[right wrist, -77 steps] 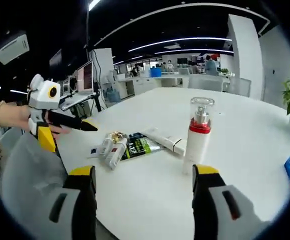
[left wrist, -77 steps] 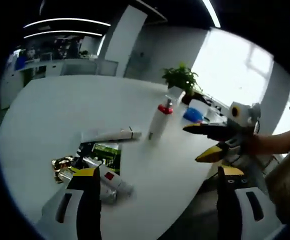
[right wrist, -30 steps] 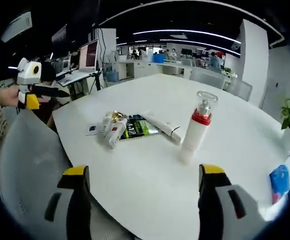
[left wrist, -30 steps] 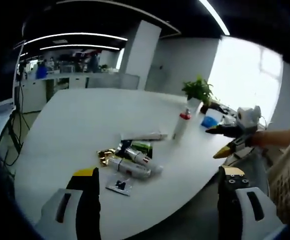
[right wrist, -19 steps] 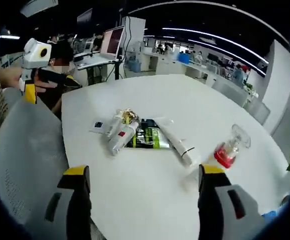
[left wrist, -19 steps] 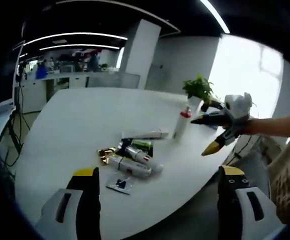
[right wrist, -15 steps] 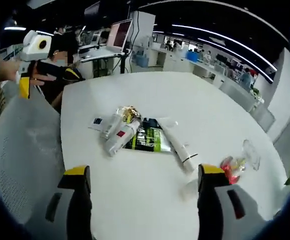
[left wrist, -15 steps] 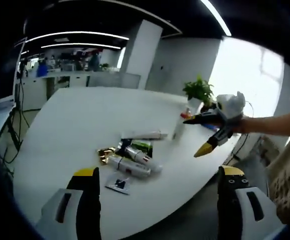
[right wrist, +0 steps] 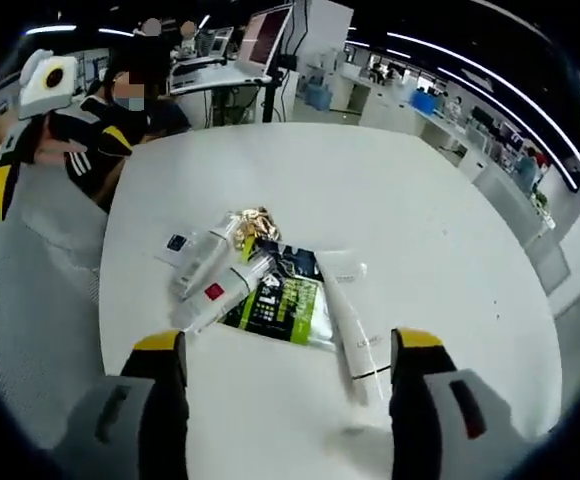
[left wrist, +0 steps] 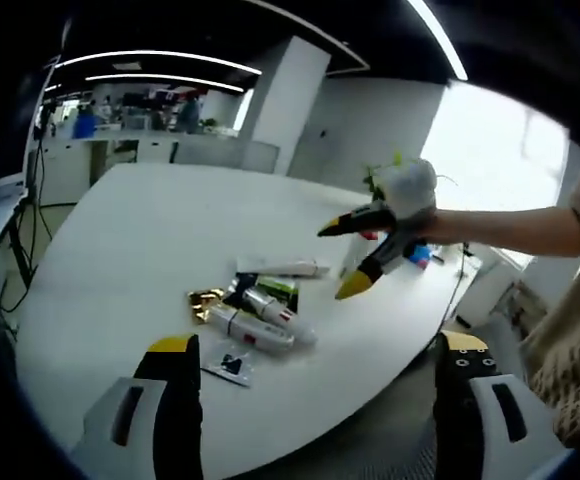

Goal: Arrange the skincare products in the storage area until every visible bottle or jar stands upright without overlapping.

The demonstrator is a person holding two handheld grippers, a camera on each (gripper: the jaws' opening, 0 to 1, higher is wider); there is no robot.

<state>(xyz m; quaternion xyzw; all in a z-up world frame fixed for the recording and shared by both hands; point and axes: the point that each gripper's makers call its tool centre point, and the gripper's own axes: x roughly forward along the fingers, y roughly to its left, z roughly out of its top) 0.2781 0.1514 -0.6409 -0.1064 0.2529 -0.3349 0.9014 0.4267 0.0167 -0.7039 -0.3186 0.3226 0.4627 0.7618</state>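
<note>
On the white tabletop (right wrist: 390, 200) the skincare things lie in a loose heap: two bottles (right wrist: 215, 290) on their sides, touching, a white tube (right wrist: 352, 325) lying flat beside a green-and-black packet (right wrist: 282, 305), and a crumpled gold wrapper (right wrist: 253, 224) at the far end of the bottles. A small white card (right wrist: 175, 243) lies just beside them. The right tongs (right wrist: 288, 400) hang over the near edge of the heap, spread wide and gripping nothing. The left tongs (left wrist: 315, 400) hover farther back, also spread and empty. Past the heap a potted plant (left wrist: 382, 172) stands near the tabletop's far edge.
</note>
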